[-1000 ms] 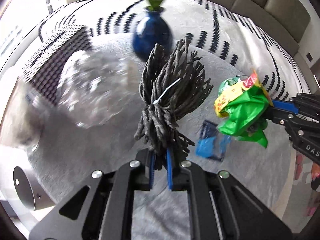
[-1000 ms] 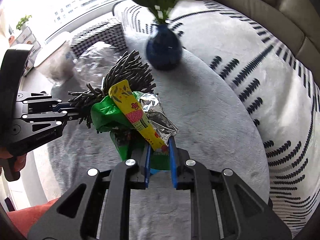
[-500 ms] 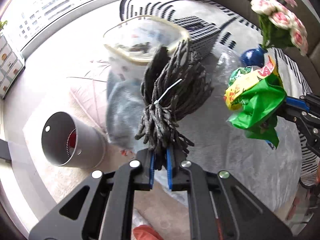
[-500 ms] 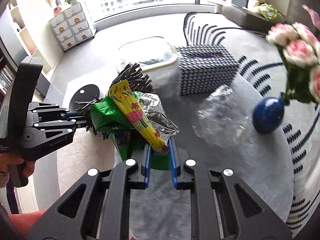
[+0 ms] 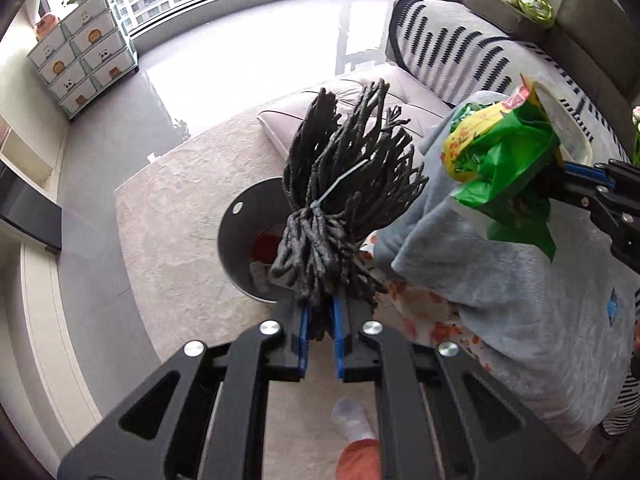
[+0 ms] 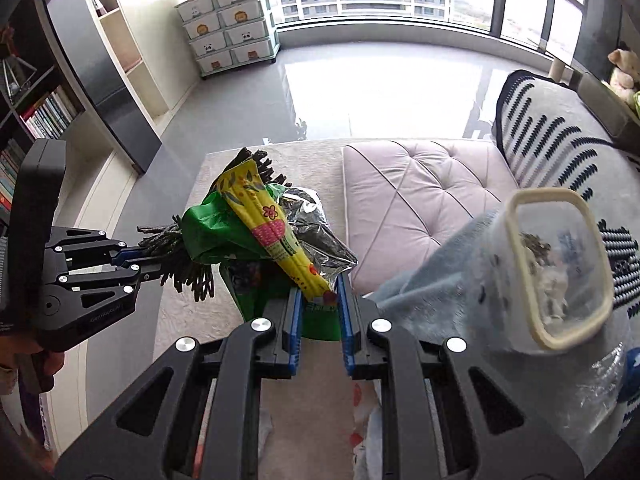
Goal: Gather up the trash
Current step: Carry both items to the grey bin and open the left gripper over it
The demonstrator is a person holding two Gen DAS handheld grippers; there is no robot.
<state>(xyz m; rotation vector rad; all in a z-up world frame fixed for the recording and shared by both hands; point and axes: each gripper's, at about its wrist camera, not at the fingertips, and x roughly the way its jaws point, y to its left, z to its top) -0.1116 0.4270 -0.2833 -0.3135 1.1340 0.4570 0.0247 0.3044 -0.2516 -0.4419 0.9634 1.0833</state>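
Left wrist view shows the left gripper [image 5: 320,312] clamped on a bundle of dark cords [image 5: 340,200] above the grey bin [image 5: 240,240], the right gripper [image 6: 318,304] pinching crumpled wrappers [image 6: 260,232] just beside, so each should hang squarely over the opening before release.

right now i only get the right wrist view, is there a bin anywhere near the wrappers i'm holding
observer: yes. The left wrist view shows a round grey bin standing on the carpet, partly hidden behind the dark cord bundle that the left hand-held gripper is clamped on.
operator: anything in the bin
observer: something red and a pale scrap lie at the bottom. The bundle covers the rest of the opening.
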